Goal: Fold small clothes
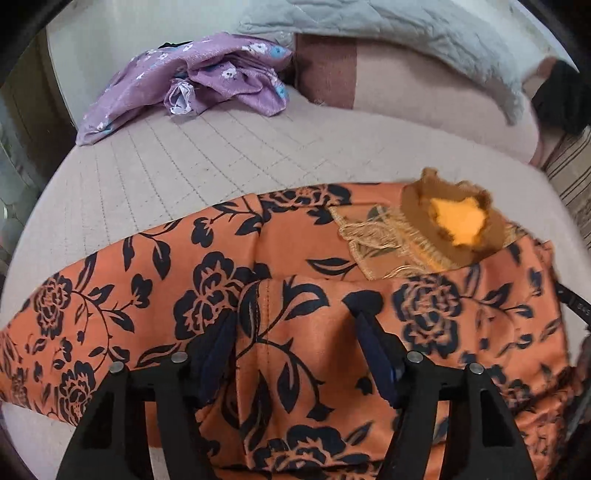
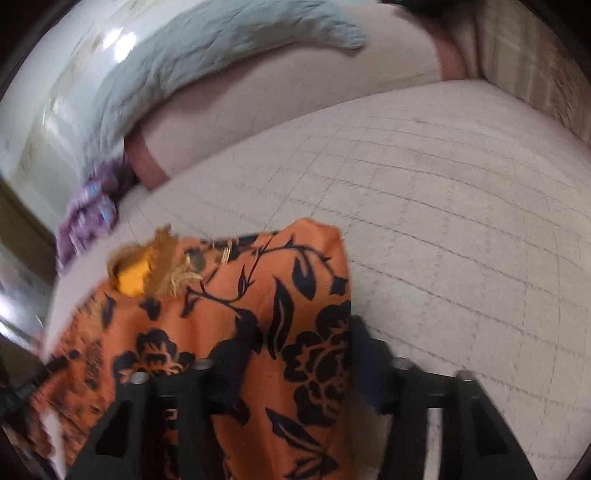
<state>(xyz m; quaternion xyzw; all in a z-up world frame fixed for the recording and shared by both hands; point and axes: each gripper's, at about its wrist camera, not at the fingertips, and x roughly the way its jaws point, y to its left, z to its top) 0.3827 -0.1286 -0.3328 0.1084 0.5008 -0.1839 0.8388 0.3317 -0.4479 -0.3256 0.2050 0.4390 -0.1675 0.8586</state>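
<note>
Cloth of the orange floral garment looks thin, smooth and limp, so I judge it light, a little slippery and sure to sag wherever it is not held. It lies spread across the near part of the quilted bed, one flap already turned over along a stitched seam, with a tan fringed neckline and yellow lining toward its right end. Nothing in it seems fragile, though the fringe could snag. A hem, corner or the stitched seam looks like the best hold, since doubled cloth gives the pads more to bite on than a single slick layer.

Left tongs stand open over the folded flap, fingers astride the cloth and not pinching it. Right tongs, blurred, straddle the garment's right edge partly closed; whether the pads press on the fabric I cannot tell.

Farther up the bed lie a crumpled purple floral garment, a pink bolster and a grey blanket
</note>
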